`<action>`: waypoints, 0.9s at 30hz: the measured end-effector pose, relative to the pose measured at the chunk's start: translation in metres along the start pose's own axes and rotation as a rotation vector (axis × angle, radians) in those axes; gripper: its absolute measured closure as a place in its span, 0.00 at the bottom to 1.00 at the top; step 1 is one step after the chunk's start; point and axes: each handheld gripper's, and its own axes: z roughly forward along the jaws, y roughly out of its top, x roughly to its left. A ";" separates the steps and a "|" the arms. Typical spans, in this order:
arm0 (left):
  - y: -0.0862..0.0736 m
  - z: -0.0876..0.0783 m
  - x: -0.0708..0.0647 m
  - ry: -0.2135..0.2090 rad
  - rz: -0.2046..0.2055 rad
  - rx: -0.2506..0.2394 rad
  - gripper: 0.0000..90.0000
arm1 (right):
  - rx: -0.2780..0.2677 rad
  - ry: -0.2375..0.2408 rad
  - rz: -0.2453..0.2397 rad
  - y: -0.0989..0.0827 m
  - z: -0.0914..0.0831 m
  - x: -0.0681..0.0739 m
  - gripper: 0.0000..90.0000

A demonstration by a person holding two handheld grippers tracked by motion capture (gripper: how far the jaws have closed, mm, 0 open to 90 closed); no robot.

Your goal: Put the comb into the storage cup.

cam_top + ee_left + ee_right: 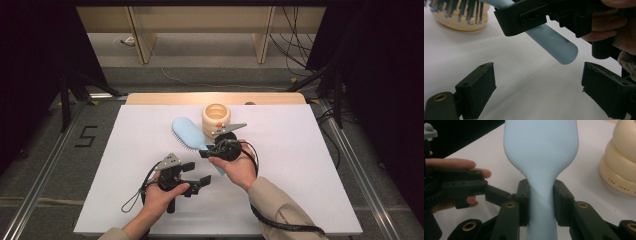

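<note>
A white table (125,200) spread across the high view, with a strip of pale wood along its far edge. Near that far edge stood a cream ridged holder (217,118), upright, its mouth open to the top; in the right gripper view it (621,165) rose at the right, just beside the brush. A light blue hairbrush (190,134) lay slantwise in front of the holder, its head toward the far left and its handle running back toward the person. The right gripper (206,151) was clenched on the brush's narrow neck, and in the right gripper view the two black jaws pressed against that neck (540,192) from both sides. The left gripper (198,173), held in the person's left hand (162,195), sat near the brush's handle end with its jaws released and nothing between them. In the left gripper view its own jaws stood well apart over bare table, while the round end of the handle (559,47) hung beyond them, untouched, and the brush's bristles (456,10) showed at the top left in front of the holder (461,23).
</note>
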 end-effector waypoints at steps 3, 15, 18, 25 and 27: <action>0.000 0.006 -0.002 -0.011 -0.009 -0.002 0.15 | -0.016 -0.007 0.003 -0.001 0.001 0.003 0.78; 0.000 0.019 -0.006 -0.042 -0.039 -0.011 0.17 | -0.020 -0.008 0.001 -0.003 0.006 0.007 0.78; 0.000 0.020 -0.007 -0.044 -0.043 -0.011 0.17 | -0.021 -0.011 0.002 -0.003 0.006 0.008 0.78; -0.001 0.025 -0.007 -0.046 -0.046 -0.008 0.17 | -0.030 -0.018 0.001 -0.003 0.006 0.008 0.78; -0.001 0.026 -0.007 -0.048 -0.049 -0.009 0.18 | -0.033 -0.022 0.001 -0.003 0.005 0.009 0.78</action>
